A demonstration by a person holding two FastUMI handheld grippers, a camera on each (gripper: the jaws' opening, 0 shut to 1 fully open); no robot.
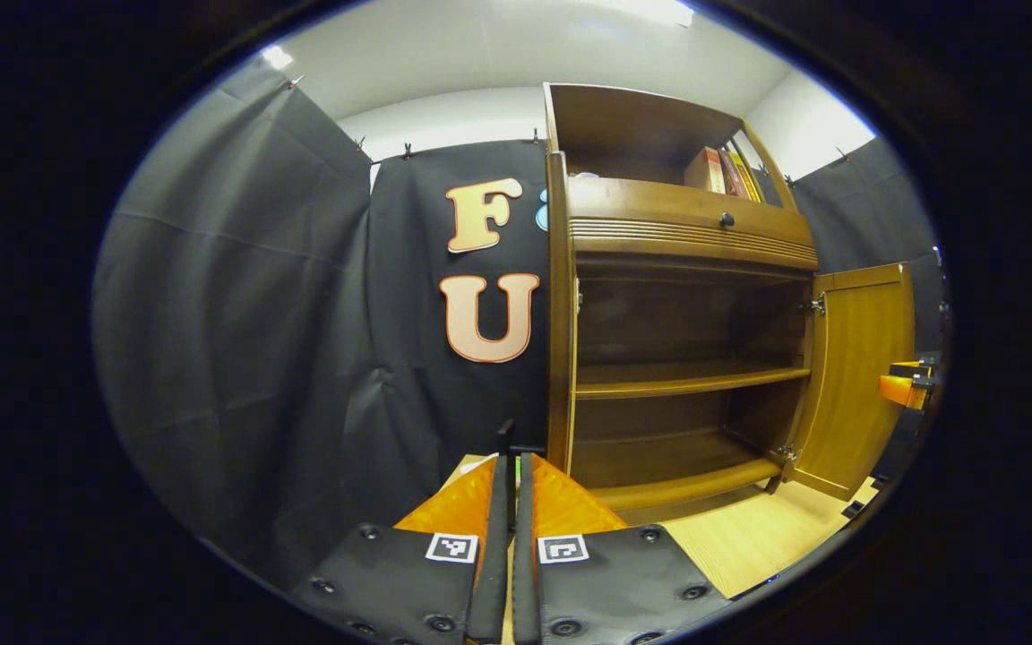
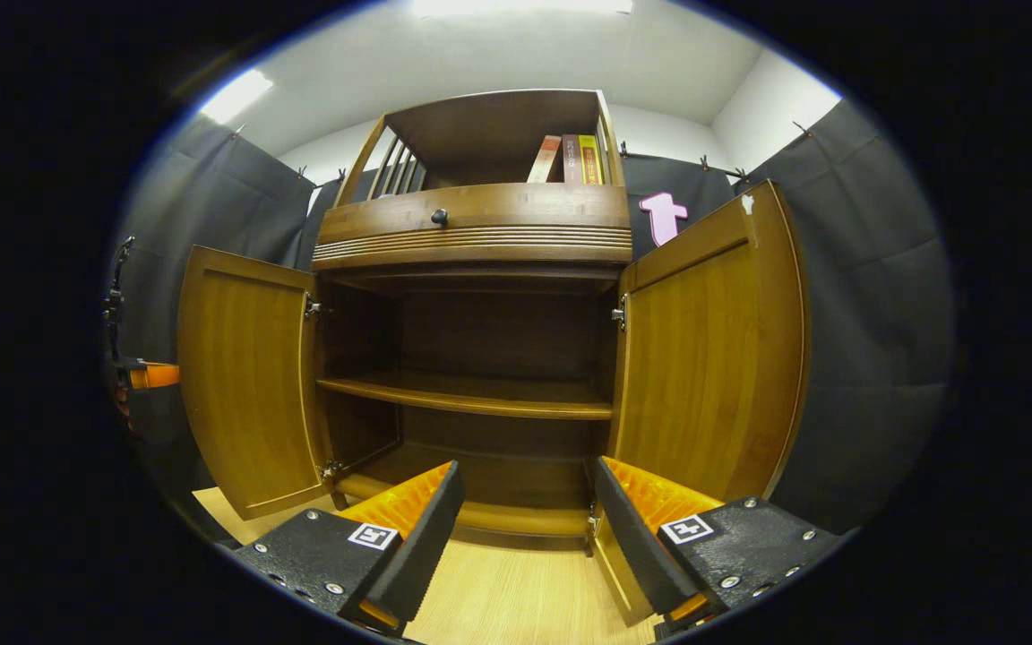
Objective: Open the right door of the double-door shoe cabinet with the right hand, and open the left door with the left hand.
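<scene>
Inside, shoe cabinet [image 2: 480,394] shelves bare.

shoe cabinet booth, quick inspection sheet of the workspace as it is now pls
surface: light wood floor in front of the cabinet
job's things: shoe cabinet; left door and right door both swung open; shelf bare
clutter: books in the top compartment; drawer knob
grippers: left gripper fingers close together, on what cannot be told; right gripper open, holding nothing
cables: nothing seen
surroundings: black cloth wall, white ceiling
</scene>
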